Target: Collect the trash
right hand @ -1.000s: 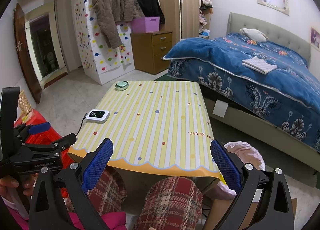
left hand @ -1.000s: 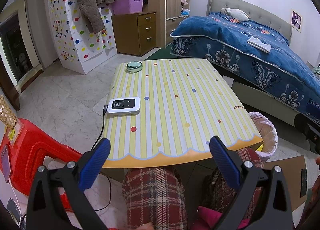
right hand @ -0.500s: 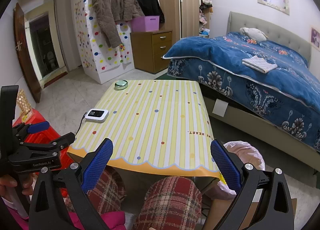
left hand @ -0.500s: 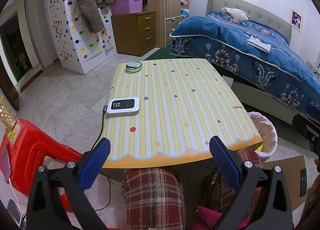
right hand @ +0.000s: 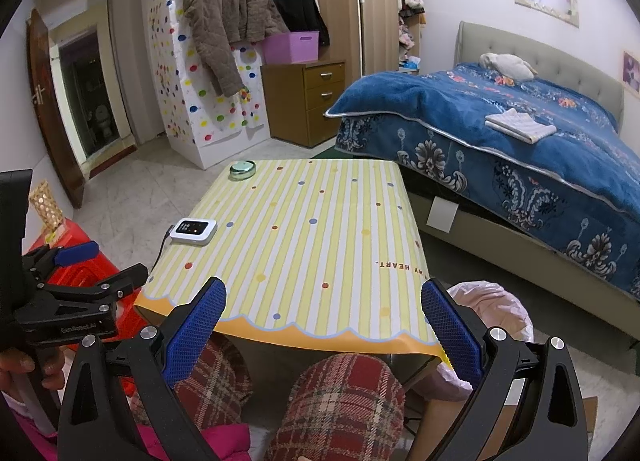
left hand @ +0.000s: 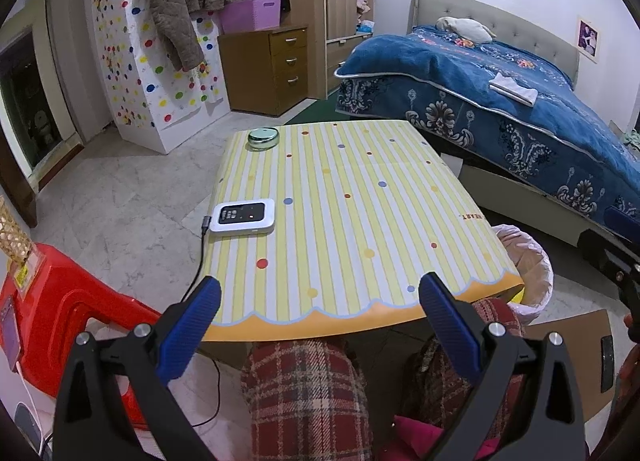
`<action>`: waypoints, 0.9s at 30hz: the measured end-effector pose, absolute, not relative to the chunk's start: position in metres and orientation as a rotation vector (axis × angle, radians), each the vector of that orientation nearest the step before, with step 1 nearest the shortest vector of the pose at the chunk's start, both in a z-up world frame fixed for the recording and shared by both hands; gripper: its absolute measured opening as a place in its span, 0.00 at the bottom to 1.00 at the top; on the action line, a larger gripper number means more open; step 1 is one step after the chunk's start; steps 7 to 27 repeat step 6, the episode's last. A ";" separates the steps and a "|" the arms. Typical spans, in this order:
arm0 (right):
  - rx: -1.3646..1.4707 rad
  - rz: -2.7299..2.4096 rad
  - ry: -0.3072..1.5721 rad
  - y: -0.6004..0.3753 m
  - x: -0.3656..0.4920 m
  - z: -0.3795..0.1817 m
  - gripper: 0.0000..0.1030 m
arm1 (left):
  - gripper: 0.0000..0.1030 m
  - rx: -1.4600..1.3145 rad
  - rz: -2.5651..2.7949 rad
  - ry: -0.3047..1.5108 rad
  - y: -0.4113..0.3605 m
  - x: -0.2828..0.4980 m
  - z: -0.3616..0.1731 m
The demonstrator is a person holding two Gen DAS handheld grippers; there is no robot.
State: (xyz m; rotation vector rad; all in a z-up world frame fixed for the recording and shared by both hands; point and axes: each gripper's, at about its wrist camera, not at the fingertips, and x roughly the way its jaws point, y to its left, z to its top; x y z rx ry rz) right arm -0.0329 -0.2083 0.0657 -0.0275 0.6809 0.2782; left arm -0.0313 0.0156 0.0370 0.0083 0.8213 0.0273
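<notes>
— Where's the bin relative to the grippers?

— The trash basket (left hand: 532, 261), lined with a pale pink bag, stands on the floor just beside the table's near right corner, partly tucked under the overhanging cloth. In the right wrist view it (right hand: 496, 301) shows just beyond the right-hand finger.

— And the grippers themselves?

— The left gripper (left hand: 320, 317) is spread wide with nothing between its blue pads, held above the person's plaid-covered knees at the table's near edge. The right gripper (right hand: 322, 321) is likewise spread and empty, at the same edge.

— Any trash visible on the table (left hand: 360, 221)?

— None I can make out. A white device (left hand: 243, 216) with a dark screen lies at the left edge, its cable hanging off the side. A round green tin (left hand: 262, 138) sits at the far left corner.

— What's around?

— A red stool (left hand: 60, 301) left of the table, a bed (left hand: 520, 101) with a blue blanket beyond the right edge, and cardboard (left hand: 568, 361) on the floor beside the basket.
</notes>
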 end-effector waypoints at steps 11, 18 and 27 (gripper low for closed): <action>-0.060 0.169 0.674 -0.252 -0.027 0.023 0.94 | 0.94 -0.012 -0.002 0.849 0.013 -0.018 0.016; -0.060 0.169 0.674 -0.252 -0.027 0.023 0.94 | 0.94 -0.012 -0.002 0.849 0.013 -0.018 0.016; -0.060 0.169 0.674 -0.252 -0.027 0.023 0.94 | 0.94 -0.012 -0.002 0.849 0.013 -0.018 0.016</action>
